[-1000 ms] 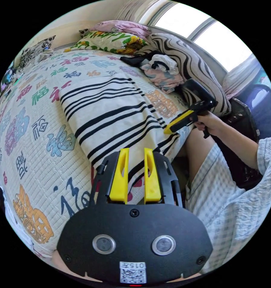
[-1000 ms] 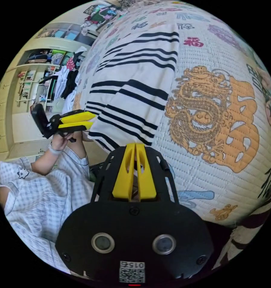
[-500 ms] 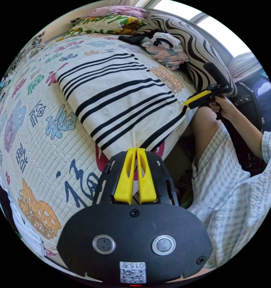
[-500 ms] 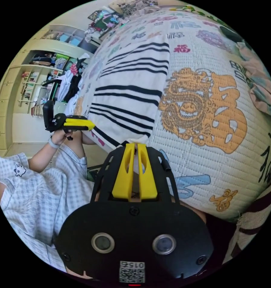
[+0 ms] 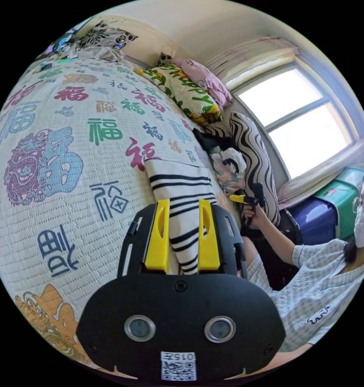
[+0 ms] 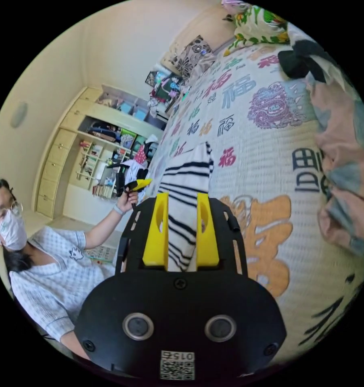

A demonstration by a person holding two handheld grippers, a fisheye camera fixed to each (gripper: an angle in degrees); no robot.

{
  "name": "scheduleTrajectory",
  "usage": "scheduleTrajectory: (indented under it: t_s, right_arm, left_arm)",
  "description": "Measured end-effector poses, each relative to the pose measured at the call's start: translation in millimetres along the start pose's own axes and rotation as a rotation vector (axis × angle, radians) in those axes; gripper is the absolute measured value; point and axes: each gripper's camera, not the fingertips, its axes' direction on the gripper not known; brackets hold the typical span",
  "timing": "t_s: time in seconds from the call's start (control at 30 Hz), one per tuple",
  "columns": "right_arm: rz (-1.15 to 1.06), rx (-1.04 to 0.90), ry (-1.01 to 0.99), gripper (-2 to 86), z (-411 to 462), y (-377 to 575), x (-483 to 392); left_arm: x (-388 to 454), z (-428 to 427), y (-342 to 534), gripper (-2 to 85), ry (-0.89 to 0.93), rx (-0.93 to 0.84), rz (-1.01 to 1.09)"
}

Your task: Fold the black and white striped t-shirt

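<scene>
Two grippers here, and both have their yellow jaws spread apart with nothing pinched between them. The left gripper (image 5: 183, 207) sits just above the near end of the shirt (image 5: 182, 193), and the striped cloth shows through the gap between its jaws; same story for the right gripper (image 6: 180, 201) over the shirt (image 6: 187, 177) from the other side. The shirt is white with thin black stripes bunched in groups, and it looks folded into a long narrow strip lying flat on the bed (image 5: 49, 161), running from the near edge toward the far side. It rests on a cream quilted cover printed with colourful characters. Off to the right in the left gripper view there's a loose pile of clothes (image 5: 226, 165) beside a zebra-striped pillow (image 5: 258, 161). Each view also catches the other gripper, held up in a hand (image 6: 127, 199) just off the bed's edge.
</scene>
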Motion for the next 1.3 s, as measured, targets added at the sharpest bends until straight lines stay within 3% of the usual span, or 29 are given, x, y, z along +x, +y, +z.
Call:
scheduleTrajectory:
  t_s: [0.27,0.37,0.53,0.87,1.1,1.3]
  right_arm:
    - [0.083,-0.062,-0.12,13.6,36,-61,44]
    - [0.093,-0.115,-0.251,10.8,57,-80,47]
    - [0.07,-0.242,-0.22,4.8,76,-94,35]
    - [-0.248,-0.158,0.027,4.1,46,-78,-54]
    - [-0.606,-0.233,0.249,2.9,52,26,-149]
    - [-0.744,-0.454,0.548,3.4,119,130,-182]
  left_arm:
    - [-97,19,-69,12.8,0.16,-0.015,-0.167]
    - [-109,38,-89,10.4,0.239,-0.048,-0.163]
    - [-114,46,-113,2.1,0.325,-0.143,-0.113]
    - [-33,-7,-130,1.0,0.167,-0.083,0.295]
    - [49,-56,-27,1.0,0.173,-0.07,0.625]
    - [92,-33,82,1.8,0.055,-0.291,0.713]
